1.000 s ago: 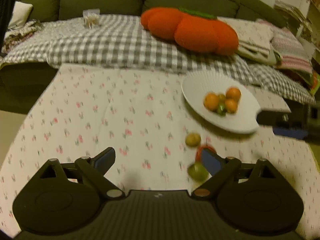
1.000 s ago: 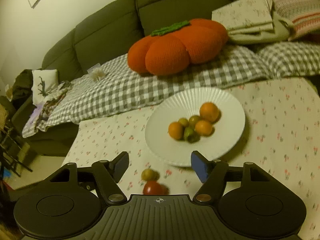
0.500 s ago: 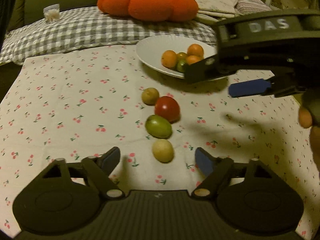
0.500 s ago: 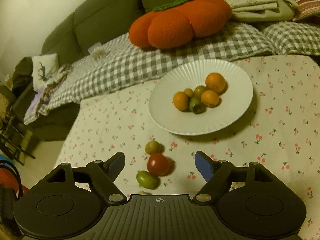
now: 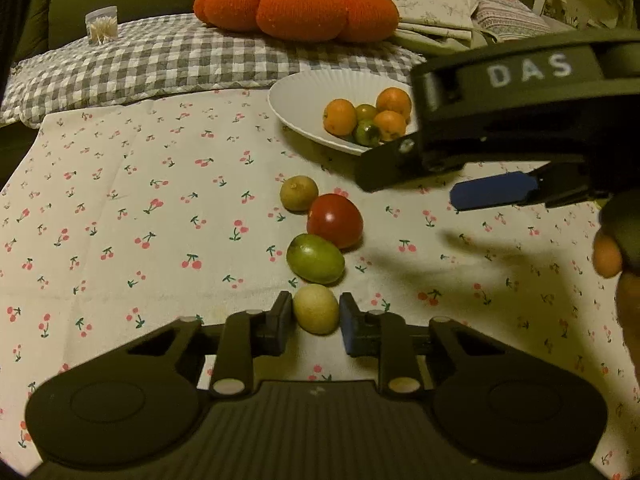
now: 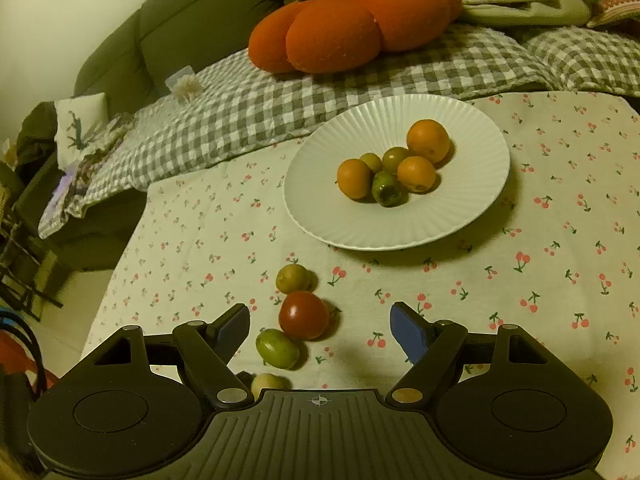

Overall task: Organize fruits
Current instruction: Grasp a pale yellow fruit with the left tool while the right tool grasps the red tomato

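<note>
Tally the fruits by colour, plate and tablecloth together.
Orange: 3, all on the white plate, e.g. orange fruit
Green: 5; three on the plate, e.g. dark green fruit, plus olive fruit and green fruit on the tablecloth
Red: 1, tomato
Pale yellow: 1, pale fruit, between the left tongs
Total: 10
</note>
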